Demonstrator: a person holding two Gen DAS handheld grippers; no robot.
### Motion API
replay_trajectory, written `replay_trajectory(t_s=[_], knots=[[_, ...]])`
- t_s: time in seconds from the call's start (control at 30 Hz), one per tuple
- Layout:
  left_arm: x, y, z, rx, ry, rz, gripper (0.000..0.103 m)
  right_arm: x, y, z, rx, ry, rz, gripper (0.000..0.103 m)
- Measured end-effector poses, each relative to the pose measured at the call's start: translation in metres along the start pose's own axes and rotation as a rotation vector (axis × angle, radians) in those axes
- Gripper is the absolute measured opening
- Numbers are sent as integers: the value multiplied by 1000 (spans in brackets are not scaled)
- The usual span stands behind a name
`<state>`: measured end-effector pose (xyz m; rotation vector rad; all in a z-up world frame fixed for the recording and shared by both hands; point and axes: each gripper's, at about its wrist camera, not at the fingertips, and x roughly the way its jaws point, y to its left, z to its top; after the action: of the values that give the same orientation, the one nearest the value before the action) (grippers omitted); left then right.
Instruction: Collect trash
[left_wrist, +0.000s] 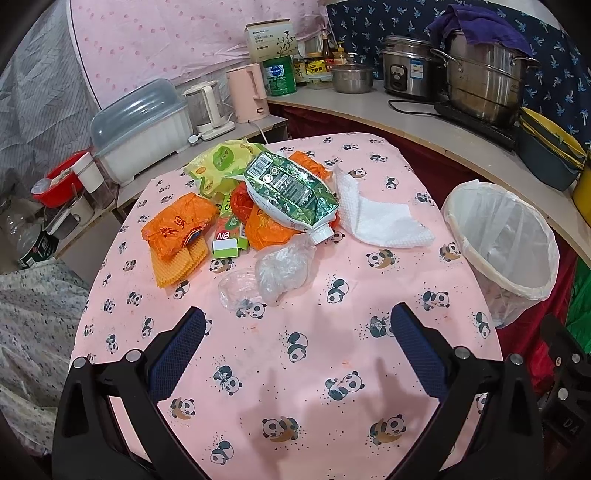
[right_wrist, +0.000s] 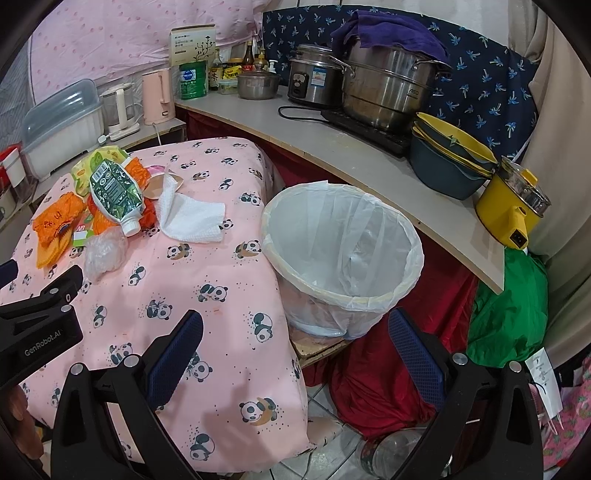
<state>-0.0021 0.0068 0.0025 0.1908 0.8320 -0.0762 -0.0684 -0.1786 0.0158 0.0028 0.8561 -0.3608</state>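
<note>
Left tool spread wide, holding nothing, over bare bench. Right tool likewise spread, empty. Writing legible: "NB" on green box; "GenRobot.AI" on left tool body. Trash pile lies ahead of left tool, apart. Lined bin just ahead of right tool, beside bench.

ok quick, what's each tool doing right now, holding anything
Left tool: open, holding nothing, above the table.
Right tool: open, holding nothing, near the bin.
</note>
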Motion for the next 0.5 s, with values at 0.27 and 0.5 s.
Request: replay_trajectory(t_s=[0.27, 0.5], knots=[[1, 0, 0, -1, 2, -1, 96, 2, 3, 0, -5, -1, 0, 96], [1, -1, 0, -3, 1, 1, 96, 2, 4, 0, -10, -1, 1, 96]])
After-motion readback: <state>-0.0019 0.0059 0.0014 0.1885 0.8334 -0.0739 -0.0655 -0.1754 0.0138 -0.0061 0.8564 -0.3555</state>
